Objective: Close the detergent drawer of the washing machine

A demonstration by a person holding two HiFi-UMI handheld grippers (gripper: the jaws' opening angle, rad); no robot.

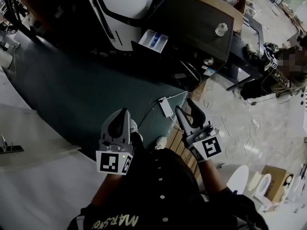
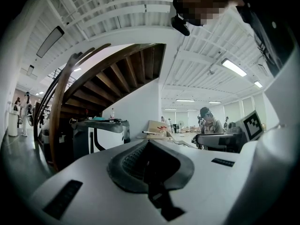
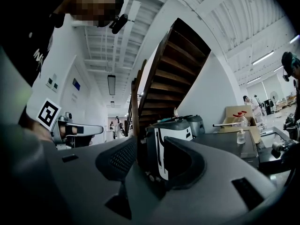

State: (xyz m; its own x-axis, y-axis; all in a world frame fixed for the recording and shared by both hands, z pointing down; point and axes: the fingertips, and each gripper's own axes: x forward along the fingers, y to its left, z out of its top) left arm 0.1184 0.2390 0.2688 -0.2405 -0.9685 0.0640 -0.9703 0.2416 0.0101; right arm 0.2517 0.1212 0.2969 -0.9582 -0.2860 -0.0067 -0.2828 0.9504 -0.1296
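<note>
Up close, the left gripper (image 1: 122, 113) had its two jaws together, and nothing was between them. The right gripper (image 1: 185, 105) had its jaws wide apart and it was empty too. Both grippers were held low in front of the person's body and pointed level, out across the room.

Below them lay a dark green floor mat (image 1: 72, 85). A small white power strip (image 1: 166, 106) with a thin wire sat on the floor near the right gripper.

Far past the mat stood a big dark box-shaped washing machine (image 1: 192, 23) with a small clear bottle (image 1: 221, 29) on its top. The white detergent drawer with blue parts inside (image 1: 153, 40) stuck out from the machine's front corner, so it was open. It was well apart from both grippers. A tall white-and-black machine (image 1: 124, 6) stood just beside the drawer. That machine also showed far off between the right gripper's open jaws in the right gripper view (image 3: 161, 142).

The step in hand looked like the walk up to the washing machine, and no push had begun yet. Next, one gripper would need to reach the drawer's front face. Then it should push straight in along the drawer's track until the front sits flat with the machine. A crooked push could jam the drawer.
</note>
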